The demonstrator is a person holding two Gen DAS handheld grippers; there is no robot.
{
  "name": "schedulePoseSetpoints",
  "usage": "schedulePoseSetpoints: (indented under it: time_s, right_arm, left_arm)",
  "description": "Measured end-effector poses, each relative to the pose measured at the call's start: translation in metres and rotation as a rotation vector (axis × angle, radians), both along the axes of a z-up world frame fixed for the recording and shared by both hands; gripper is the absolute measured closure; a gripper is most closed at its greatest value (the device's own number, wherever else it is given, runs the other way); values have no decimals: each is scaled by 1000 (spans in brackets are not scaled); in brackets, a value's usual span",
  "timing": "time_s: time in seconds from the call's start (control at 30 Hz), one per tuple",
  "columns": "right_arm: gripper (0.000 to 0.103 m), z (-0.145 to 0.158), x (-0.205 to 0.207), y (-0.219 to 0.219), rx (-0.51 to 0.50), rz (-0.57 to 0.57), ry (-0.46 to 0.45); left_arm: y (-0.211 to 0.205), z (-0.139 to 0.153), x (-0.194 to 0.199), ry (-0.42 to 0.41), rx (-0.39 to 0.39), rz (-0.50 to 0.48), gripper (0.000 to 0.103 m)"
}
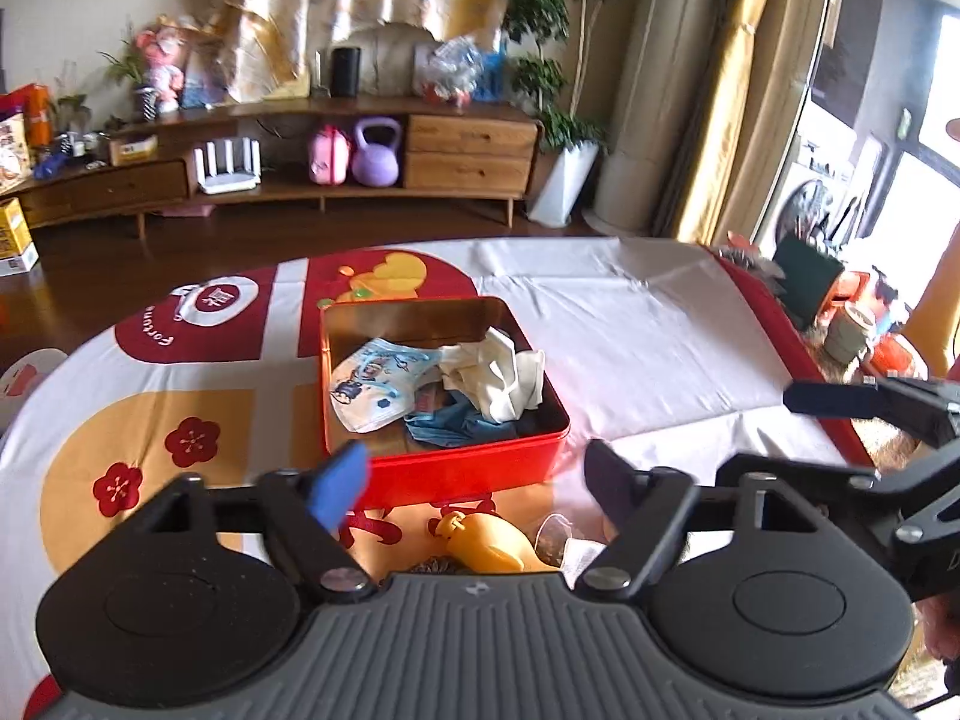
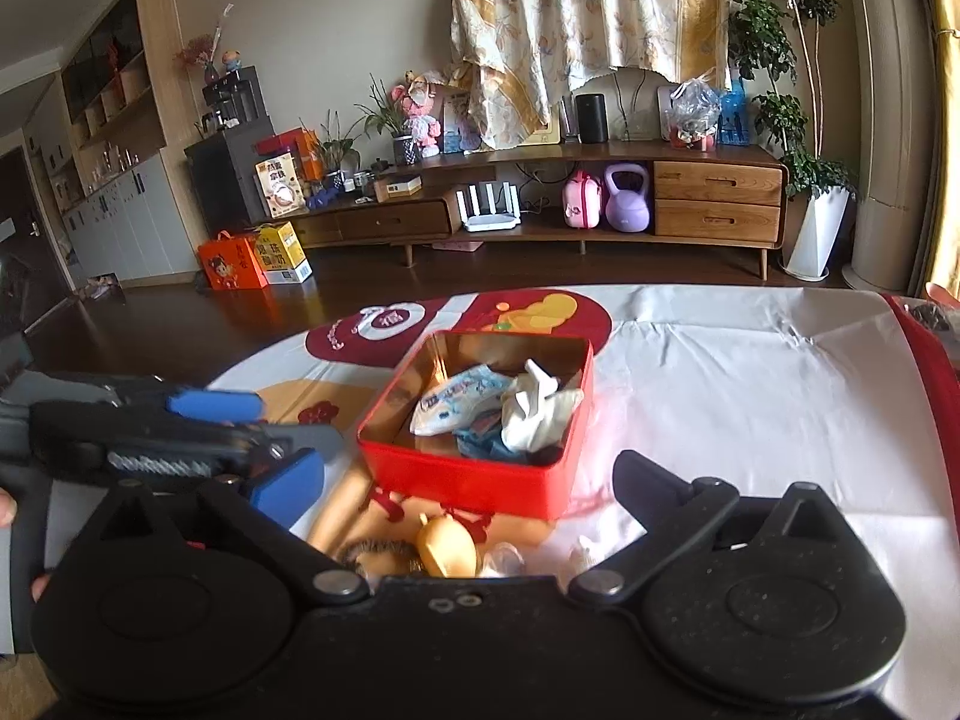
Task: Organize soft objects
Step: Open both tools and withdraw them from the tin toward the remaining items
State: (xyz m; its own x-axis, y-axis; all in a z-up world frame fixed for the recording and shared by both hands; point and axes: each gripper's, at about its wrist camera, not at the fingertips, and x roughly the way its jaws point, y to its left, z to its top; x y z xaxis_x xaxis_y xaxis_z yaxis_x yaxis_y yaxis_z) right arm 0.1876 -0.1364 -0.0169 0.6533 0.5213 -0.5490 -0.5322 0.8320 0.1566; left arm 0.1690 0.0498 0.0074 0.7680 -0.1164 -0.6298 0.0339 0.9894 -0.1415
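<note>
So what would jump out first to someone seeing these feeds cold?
The open red tin in the middle of the patterned tablecloth, holding a printed packet, crumpled white cloth and something blue. Then both grippers, left gripper and right gripper, open and empty in front of it.

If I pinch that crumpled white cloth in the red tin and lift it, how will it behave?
The white cloth lies bunched in loose folds, so it would probably hang limp and unfurl. It looks thin, likely very light. It rests on other soft items in the red tin, so a deep pinch might snag the blue cloth too.
</note>
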Motion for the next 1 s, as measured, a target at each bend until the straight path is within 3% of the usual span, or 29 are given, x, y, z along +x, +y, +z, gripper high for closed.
schedulePoseSetpoints:
  time_s: [0.3, 0.57, 0.87, 1.0]
  right_arm:
    - [0, -33, -18, -10, -16, -33, 43]
    - [0, -59, -22, -20, -28, -77, 89]
    - [1, -89, -24, -12, -70, -113, 163]
    - [3, -102, -23, -7, -61, -130, 214]
  left_arm:
    - [-4, -21, -29, -2, -1, 31, 18]
    - [-8, -62, -45, 68, -70, 49, 18]
    - [-18, -106, -51, 145, -8, 50, 18]
    - [-15, -119, -52, 160, -16, 61, 18]
